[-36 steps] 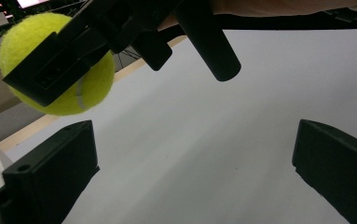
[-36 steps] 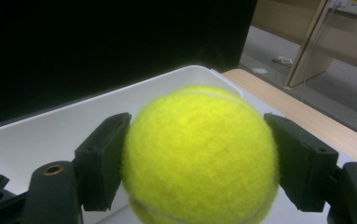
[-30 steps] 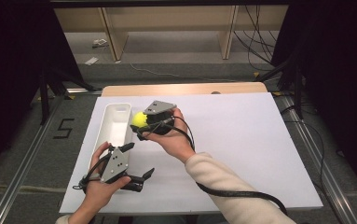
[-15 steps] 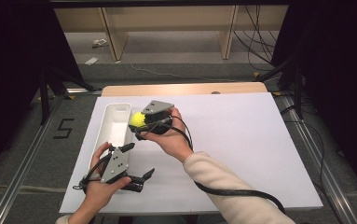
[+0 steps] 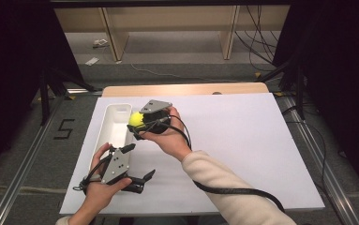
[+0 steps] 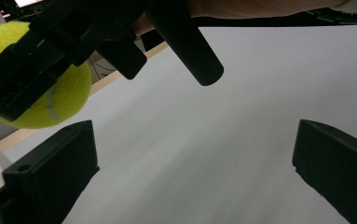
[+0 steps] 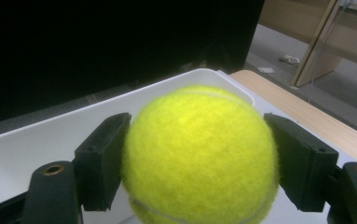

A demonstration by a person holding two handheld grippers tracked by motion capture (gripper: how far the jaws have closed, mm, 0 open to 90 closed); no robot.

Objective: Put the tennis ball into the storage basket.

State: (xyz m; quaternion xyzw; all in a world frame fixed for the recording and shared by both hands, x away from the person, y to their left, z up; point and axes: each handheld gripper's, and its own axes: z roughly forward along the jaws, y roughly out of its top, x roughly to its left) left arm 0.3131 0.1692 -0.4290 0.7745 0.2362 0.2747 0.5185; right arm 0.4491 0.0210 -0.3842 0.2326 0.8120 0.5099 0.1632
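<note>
A yellow tennis ball (image 5: pixel 136 118) is clamped between the jaws of my right gripper (image 5: pixel 138 123), just above the right rim of a long white tray (image 5: pixel 113 129). In the right gripper view the ball (image 7: pixel 199 154) sits in my right gripper (image 7: pixel 197 161) with a black jaw pressed on each side, and the tray (image 7: pixel 50 135) lies below and behind it. My left gripper (image 5: pixel 138 162) rests open near the front of the tray, nothing between its jaws. In the left gripper view, the left gripper (image 6: pixel 195 144) gapes over bare white surface, with the ball (image 6: pixel 59 102) up at the left.
A white sheet (image 5: pixel 243 154) covers the table, with a wooden strip (image 5: pixel 186 89) along its far edge. Black cables trail from both grippers toward the front. Beyond the table stand wooden shelf legs (image 5: pixel 111 37) and dark stands on the floor.
My right gripper has shifted slightly left toward the tray with the ball in it. The left gripper has hardly moved.
</note>
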